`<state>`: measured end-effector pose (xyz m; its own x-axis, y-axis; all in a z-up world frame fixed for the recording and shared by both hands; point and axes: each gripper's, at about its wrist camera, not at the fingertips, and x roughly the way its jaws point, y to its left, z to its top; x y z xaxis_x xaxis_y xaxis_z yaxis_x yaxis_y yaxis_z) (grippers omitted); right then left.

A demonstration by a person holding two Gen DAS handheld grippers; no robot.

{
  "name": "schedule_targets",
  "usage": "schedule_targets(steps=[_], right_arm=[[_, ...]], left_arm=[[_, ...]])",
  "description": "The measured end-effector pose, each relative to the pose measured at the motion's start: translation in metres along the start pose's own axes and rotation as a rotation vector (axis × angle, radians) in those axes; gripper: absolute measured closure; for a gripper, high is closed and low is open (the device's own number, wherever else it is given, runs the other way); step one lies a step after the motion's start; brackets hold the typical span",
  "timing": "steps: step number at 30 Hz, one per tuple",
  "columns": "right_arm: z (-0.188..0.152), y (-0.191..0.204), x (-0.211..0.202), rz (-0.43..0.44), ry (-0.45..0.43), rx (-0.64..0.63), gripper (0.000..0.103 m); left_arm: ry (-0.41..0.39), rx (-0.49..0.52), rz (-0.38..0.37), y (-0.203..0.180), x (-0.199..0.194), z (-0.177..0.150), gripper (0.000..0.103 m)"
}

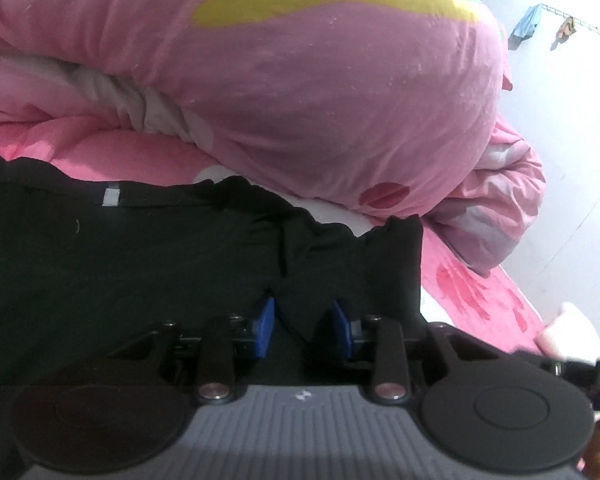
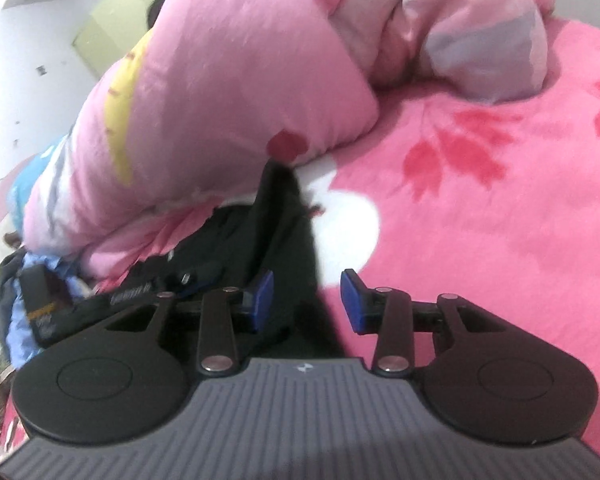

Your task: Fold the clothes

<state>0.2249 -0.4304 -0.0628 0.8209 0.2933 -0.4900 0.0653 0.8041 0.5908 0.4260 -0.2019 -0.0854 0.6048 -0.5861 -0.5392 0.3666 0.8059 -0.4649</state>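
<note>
— Black garment of thin soft cloth [image 1: 140, 264] lies spread on the pink flowered bedsheet [image 2: 500, 208], near the bulky pink quilt [image 1: 300, 100].

— Left gripper [image 1: 303, 326] and right gripper [image 2: 307, 300] both gape, holding nothing.

— Risk?

— Pinching one layer only, I think; the fold would drag crooked.

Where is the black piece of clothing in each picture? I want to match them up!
Left wrist view: the black garment fills the lower left and middle, under the open left gripper.
Right wrist view: it is a narrow dark strip at lower centre, by the left finger of the open right gripper.
Shared landmark: the big pink pillow with a red spot lies just behind the garment.
</note>
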Motion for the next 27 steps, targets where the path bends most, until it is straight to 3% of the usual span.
schedule_targets(steps=[5, 8, 14, 16, 20, 23, 27], right_arm=[[0.025, 0.016, 0.026, -0.071, 0.012, -0.071, 0.065], [0.037, 0.036, 0.044, -0.045, 0.018, -0.119, 0.065], [0.041, 0.107, 0.096, -0.022, 0.108, -0.426, 0.066], [0.045, 0.109, 0.104, -0.059, 0.100, -0.424, 0.066], [0.047, 0.103, 0.105, -0.039, 0.113, -0.366, 0.066], [0.043, 0.116, 0.122, -0.043, 0.196, -0.412, 0.066], [0.043, 0.124, 0.140, -0.061, 0.276, -0.424, 0.079]], left_arm=[[-0.005, -0.024, -0.030, 0.005, 0.000, -0.001, 0.069], [-0.005, -0.028, -0.035, 0.007, 0.002, -0.001, 0.069], [-0.006, -0.048, -0.051, 0.010, 0.004, -0.001, 0.069], [-0.005, -0.060, -0.061, 0.013, 0.005, -0.001, 0.069], [-0.007, -0.070, -0.071, 0.014, 0.006, -0.001, 0.069], [-0.006, -0.074, -0.077, 0.015, 0.006, -0.001, 0.069], [0.006, -0.066, -0.097, 0.016, -0.001, 0.000, 0.062]])
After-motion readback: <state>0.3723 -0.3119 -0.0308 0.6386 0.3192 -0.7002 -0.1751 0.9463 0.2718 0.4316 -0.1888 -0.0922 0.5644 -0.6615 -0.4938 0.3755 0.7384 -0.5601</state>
